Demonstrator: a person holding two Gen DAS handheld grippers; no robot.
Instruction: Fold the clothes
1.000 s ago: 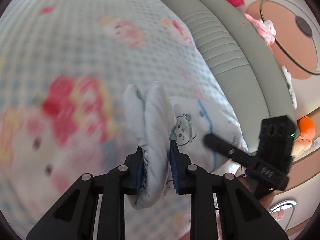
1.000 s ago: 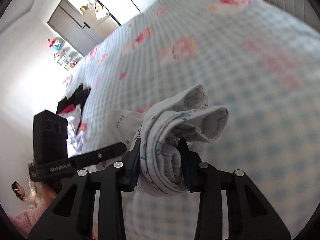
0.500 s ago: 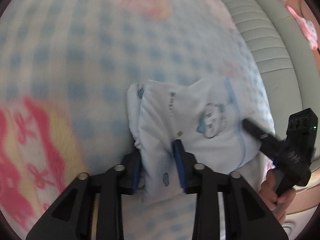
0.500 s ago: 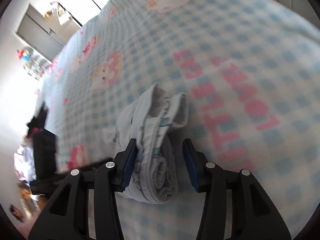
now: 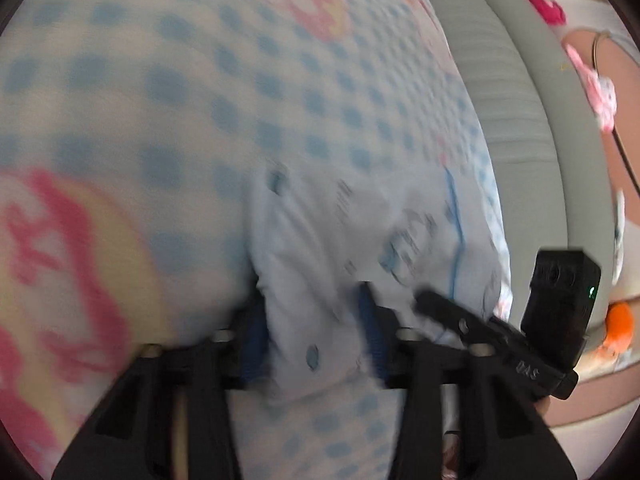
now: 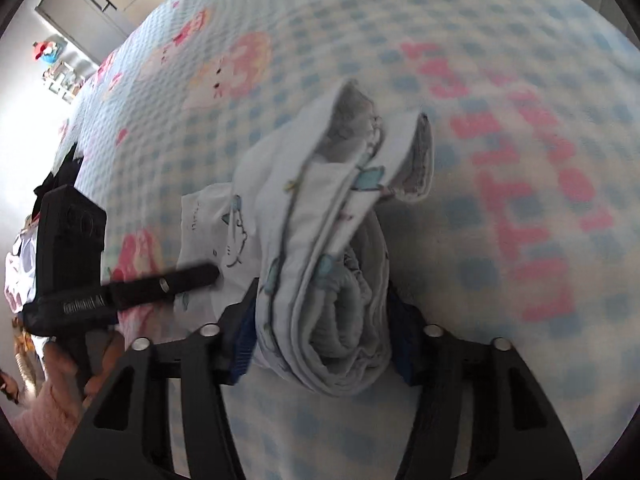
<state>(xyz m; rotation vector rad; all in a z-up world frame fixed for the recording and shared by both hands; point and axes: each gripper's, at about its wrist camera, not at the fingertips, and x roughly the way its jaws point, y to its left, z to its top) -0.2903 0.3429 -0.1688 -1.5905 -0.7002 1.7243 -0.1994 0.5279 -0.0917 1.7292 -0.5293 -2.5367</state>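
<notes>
The garment [image 6: 320, 264] is a small piece of pale blue-white cloth with little cartoon prints, gathered into a thick bundle of several layers. It lies on the bed cover [image 6: 360, 40], near the edge of the bed that runs along the grey padded frame [image 5: 520, 120]. It looks light and very soft; it probably has no stiffness of its own, so any part that is not supported will hang down or open. The cotton seems not slippery, but the layers can slide on each other.

The right gripper [image 6: 320, 320] has its jaws at a middle width around the rolled end of the bundle, with the blue pads against or very near the cloth on both sides. The left gripper [image 5: 312, 328] stands the same way around the other end of the garment [image 5: 360, 248]; this view is blurred by motion, so whether its pads really press the cloth is hard to say. A good place to hold is across all layers at the thick folded ends, not on one loose flap [image 6: 416, 160], which would pull out alone.

The bed cover is a soft blue-and-white check with pink cartoon figures, and it probably gives way under pressure, so the fingertips can sink in and catch it. Beyond it are white cupboards [image 6: 92, 4], dark clothes [image 6: 60, 176] at the far left edge of the bed, and toys [image 5: 600, 88] past the frame.
</notes>
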